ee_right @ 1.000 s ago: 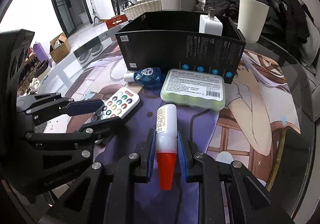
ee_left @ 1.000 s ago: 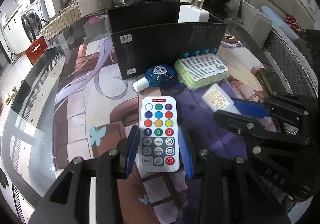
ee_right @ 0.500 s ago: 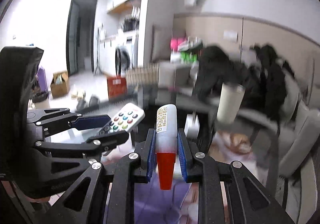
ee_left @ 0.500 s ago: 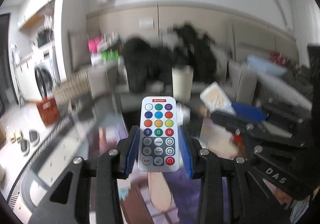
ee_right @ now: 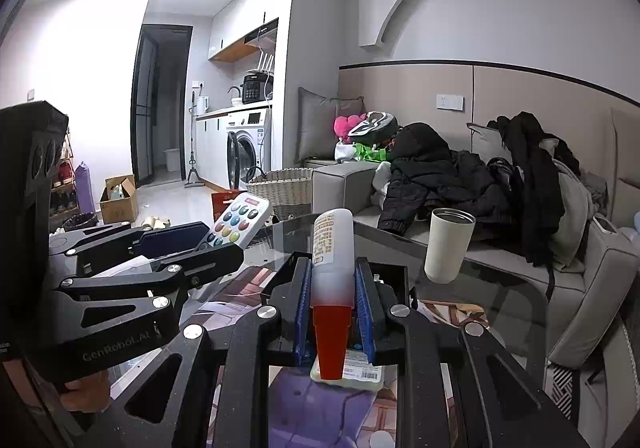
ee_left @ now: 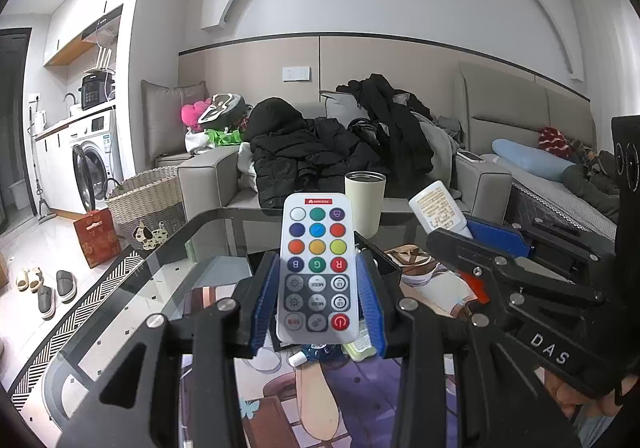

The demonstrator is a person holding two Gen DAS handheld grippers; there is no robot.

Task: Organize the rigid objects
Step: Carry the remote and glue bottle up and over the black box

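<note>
1. In the left wrist view, the left gripper (ee_left: 318, 294) sits at lower centre, its blue pads clamped on the sides of a white remote control (ee_left: 317, 268) with coloured buttons, which stands upright and clear of the table.
2. In the right wrist view, the right gripper (ee_right: 334, 306) grasps a white glue bottle (ee_right: 332, 272) with a red cap, cap toward the camera, base tilted up at frame centre.
3. Each gripper shows in the other's view: the bottle at right of the left view, the remote at left of the right view.
4. Below both, a glass table (ee_left: 172, 288) carries a printed mat (ee_left: 280, 400).
5. A black box (ee_right: 390, 280) lies behind the right gripper's pads, and a pale green case (ee_right: 360, 372) lies under the red cap.
6. A cream tumbler (ee_right: 448, 246) stands on the table at right, near the sofa (ee_right: 580, 288) piled with dark clothes.
</note>
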